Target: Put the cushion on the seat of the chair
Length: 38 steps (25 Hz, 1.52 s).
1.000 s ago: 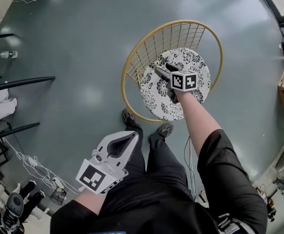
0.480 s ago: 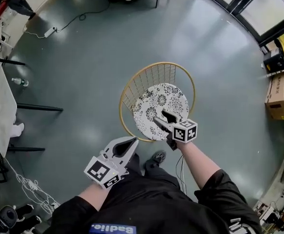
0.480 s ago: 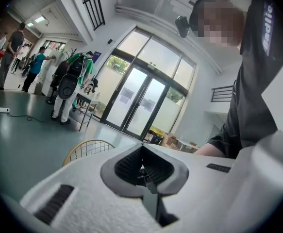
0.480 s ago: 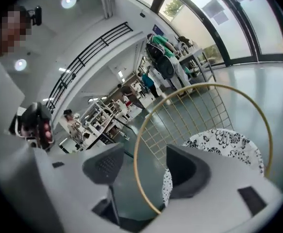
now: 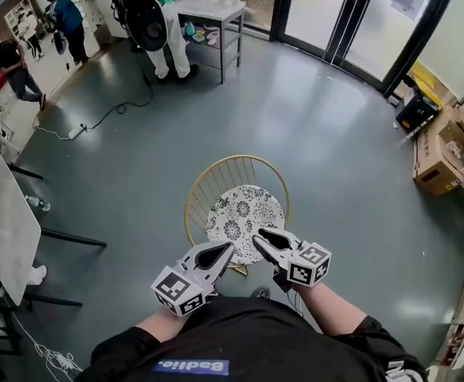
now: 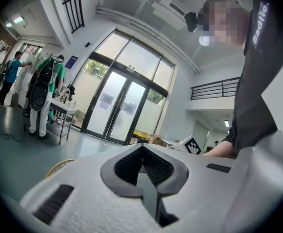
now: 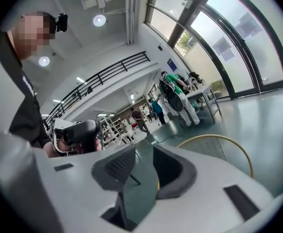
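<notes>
The round white cushion (image 5: 243,213) with a black flower print lies on the seat of the gold wire chair (image 5: 216,180), straight ahead on the grey floor. Both grippers hang above and nearer to me than the chair, apart from the cushion. My left gripper (image 5: 225,248) is shut with nothing in it; its tips meet in the left gripper view (image 6: 142,147). My right gripper (image 5: 258,235) has a gap between its jaws, which are closing on nothing (image 7: 143,147). The chair's gold rim (image 7: 228,142) shows beyond the right jaws.
A white table (image 5: 208,10) with people around it stands at the far side. Cardboard boxes (image 5: 434,161) sit at the right by the glass doors. A white table (image 5: 1,213) and black chair legs are at the left. A cable (image 5: 104,118) runs across the floor.
Both grippers have risen and drawn back toward me. The right gripper has come off the cushion, and its jaws have narrowed. The head view has tilted up, showing more of the room.
</notes>
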Available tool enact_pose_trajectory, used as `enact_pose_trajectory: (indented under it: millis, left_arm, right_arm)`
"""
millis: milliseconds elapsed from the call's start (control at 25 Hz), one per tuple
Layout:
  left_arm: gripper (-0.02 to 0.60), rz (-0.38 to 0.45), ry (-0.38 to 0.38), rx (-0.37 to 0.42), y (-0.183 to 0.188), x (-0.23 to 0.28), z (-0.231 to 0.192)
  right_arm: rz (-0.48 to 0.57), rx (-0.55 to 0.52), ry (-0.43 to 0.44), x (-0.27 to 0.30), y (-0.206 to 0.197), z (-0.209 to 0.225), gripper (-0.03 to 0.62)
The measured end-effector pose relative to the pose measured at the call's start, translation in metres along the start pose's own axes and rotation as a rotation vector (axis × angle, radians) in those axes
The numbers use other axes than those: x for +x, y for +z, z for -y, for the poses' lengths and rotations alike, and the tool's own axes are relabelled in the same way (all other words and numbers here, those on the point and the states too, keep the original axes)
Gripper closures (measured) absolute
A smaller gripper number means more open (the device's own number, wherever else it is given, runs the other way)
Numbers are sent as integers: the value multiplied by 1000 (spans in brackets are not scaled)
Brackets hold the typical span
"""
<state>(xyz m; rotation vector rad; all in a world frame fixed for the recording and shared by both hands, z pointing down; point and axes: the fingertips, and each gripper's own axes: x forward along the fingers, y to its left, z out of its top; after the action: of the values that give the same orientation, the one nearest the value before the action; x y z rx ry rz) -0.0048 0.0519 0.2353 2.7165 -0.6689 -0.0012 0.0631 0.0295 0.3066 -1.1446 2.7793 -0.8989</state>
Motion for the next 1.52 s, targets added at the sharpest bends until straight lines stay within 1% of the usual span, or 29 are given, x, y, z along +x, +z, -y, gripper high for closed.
enact_pose_trajectory:
  millis: [160, 360, 480, 720, 800, 960, 1080, 1360, 1520]
  left_arm:
    - [568, -6, -74, 50, 19, 8, 27]
    - [568, -23, -143, 83, 30, 14, 53]
    - [568, -38, -180, 95, 26, 16, 64]
    - [568, -70, -226, 106, 9, 23, 82]
    - [568, -71, -241, 114, 8, 24, 89]
    - [568, -71, -254, 114, 2, 22, 95]
    - [568, -70, -256, 115, -2, 24, 101]
    - [568, -72, -258, 111, 7, 27, 105]
    - [568, -67, -252, 112, 0, 21, 105]
  right_arm:
    - [83, -39, 1, -31, 27, -33, 521]
    - [167, -113, -6, -63, 51, -65, 548]
    - [191, -149, -21, -74, 49, -74, 552]
    - [208, -160, -44, -84, 37, -79, 557]
    - [211, -192, -48, -88, 38, -84, 557]
    - [217, -239, -63, -93, 32, -90, 560]
    - [214, -243, -62, -98, 27, -90, 562]
    - [197, -236, -55, -99, 33, -92, 563]
    - [198, -239, -47, -98, 25, -96, 563]
